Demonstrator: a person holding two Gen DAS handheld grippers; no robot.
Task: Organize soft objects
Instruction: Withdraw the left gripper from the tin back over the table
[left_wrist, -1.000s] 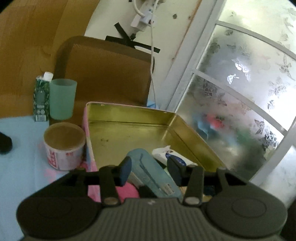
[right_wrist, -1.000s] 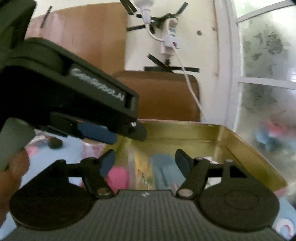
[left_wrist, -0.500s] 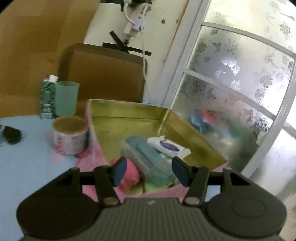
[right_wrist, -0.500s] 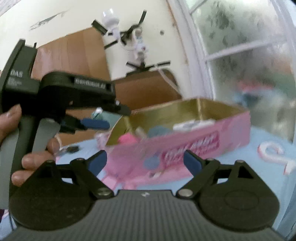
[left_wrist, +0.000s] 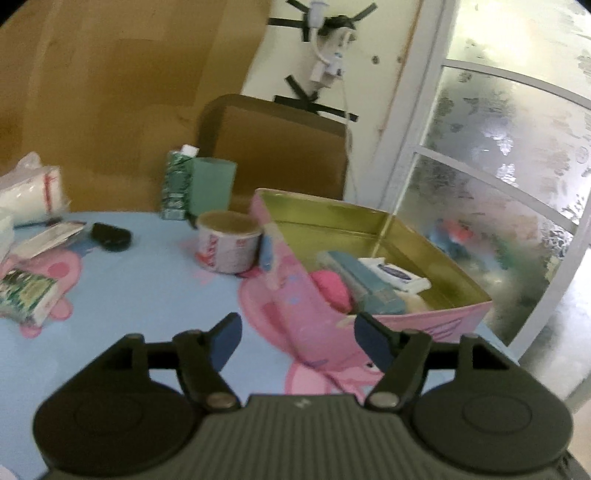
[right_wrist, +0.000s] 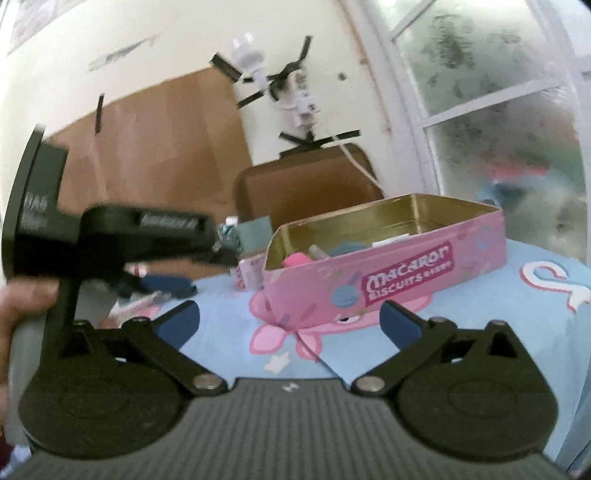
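One pink tin (right_wrist: 388, 273) sits on the blue tablecloth (left_wrist: 147, 288), holding one pink soft ball (left_wrist: 332, 290), one teal pack (left_wrist: 373, 288) and one white pack (left_wrist: 397, 273); left gripper (left_wrist: 297, 341) and right gripper (right_wrist: 290, 319) are both opening, empty

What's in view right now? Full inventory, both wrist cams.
tin box: 1, pink outside, gold inside, open, on table right of centre
pink soft item: 1, in tin, near corner
teal packet: 1, in tin, beside pink item
white packet: 1, blue label, in tin
paper cup: 1, white and red, left of tin
green cup: 1, behind paper cup
green carton: 1, touching green cup's left
black object: 1, table centre-left
green box: 1, left edge
white bag: 1, far left
tablecloth: 1, light blue, pink cartoon print
left gripper: 1, black, jaws opening, nothing between
right gripper: 1, black, jaws opening, nothing between
hand: 1, holding left gripper
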